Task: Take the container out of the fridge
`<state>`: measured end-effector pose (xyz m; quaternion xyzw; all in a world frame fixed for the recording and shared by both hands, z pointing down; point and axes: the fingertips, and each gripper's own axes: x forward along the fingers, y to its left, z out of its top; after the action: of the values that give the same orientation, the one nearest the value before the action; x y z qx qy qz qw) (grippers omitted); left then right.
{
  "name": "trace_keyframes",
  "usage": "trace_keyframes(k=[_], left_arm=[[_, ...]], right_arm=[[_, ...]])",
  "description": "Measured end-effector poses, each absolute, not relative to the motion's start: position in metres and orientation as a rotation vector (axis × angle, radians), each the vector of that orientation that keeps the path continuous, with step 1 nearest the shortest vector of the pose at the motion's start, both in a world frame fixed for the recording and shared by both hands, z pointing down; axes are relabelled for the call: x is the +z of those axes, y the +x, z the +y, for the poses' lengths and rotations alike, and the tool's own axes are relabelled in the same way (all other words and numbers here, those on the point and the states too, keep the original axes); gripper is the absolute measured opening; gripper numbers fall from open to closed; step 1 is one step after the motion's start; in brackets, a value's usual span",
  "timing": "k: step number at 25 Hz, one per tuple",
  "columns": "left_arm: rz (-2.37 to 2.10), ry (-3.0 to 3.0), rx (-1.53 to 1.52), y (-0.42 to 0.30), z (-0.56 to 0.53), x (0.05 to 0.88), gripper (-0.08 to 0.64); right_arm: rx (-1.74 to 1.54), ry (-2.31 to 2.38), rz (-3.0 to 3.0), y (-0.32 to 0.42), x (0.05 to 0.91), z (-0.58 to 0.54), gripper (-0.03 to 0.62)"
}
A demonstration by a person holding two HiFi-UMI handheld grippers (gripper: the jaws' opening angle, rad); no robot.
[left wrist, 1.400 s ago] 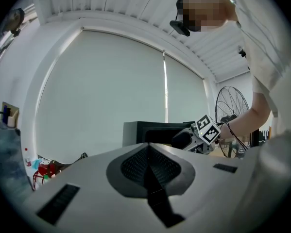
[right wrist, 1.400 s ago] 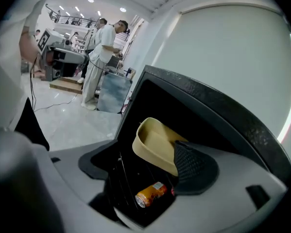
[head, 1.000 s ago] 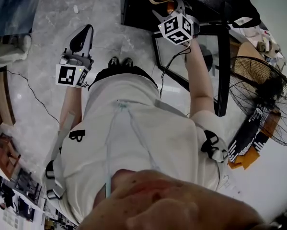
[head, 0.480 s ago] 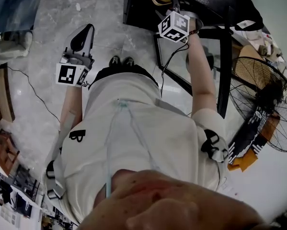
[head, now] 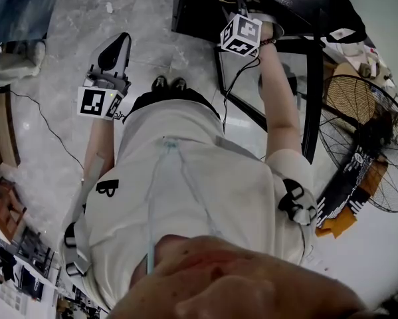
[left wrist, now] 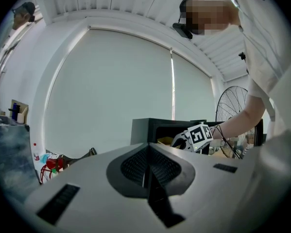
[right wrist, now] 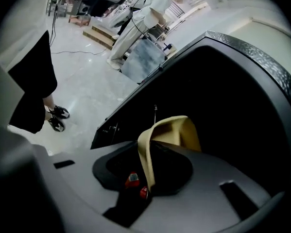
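At the left, the left gripper (head: pixel 114 50) is held out level above the grey marble floor (head: pixel 59 131), well apart from the fridge. In the left gripper view its 2 jaws lie together and nothing is between them. In the middle stands the person in a white shirt, with black shoes (head: pixel 167 84) near the front of the black fridge (head: pixel 195 12). The door (head: pixel 310 98) of the fridge stands open toward the right side. The person's right arm reaches into the fridge, and the right gripper (right wrist: pixel 145 178) points downward inside the dark compartment. Its jaws have just been closing. The right gripper view shows them clamped on the thin rim of the container (right wrist: pixel 172 130), a beige-yellow one, with this rim running between the 2 jaws. The container is inside the fridge, close to the opening, and in the head view only 1 corner of it shows above the marker cube. I cannot tell what it rests on. Low between the jaws are 2 small red spots, too small to identify. At the far right, a round wire fan (head: pixel 368 145) stands beside the open door.
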<state>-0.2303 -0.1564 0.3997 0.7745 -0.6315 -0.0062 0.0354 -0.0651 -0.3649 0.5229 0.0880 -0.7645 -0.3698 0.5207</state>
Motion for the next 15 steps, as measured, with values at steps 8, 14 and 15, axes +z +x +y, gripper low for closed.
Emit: trace_keyframes(k=[8,14,15], left_arm=[[-1.914,2.398,-0.031,-0.231,-0.152,0.397,0.009],[-1.863,2.438,-0.044,-0.223,-0.153,0.399,0.009],[-1.851,2.447,-0.047,-0.221,-0.153,0.399,0.009]], right_arm=[[-0.892,0.187,-1.807,-0.064,0.513,-0.352,0.041],[-0.881,0.140,-1.847,-0.064,0.497,-0.315,0.041],[-0.879,0.133,-1.857,-0.064,0.494,-0.307,0.041]])
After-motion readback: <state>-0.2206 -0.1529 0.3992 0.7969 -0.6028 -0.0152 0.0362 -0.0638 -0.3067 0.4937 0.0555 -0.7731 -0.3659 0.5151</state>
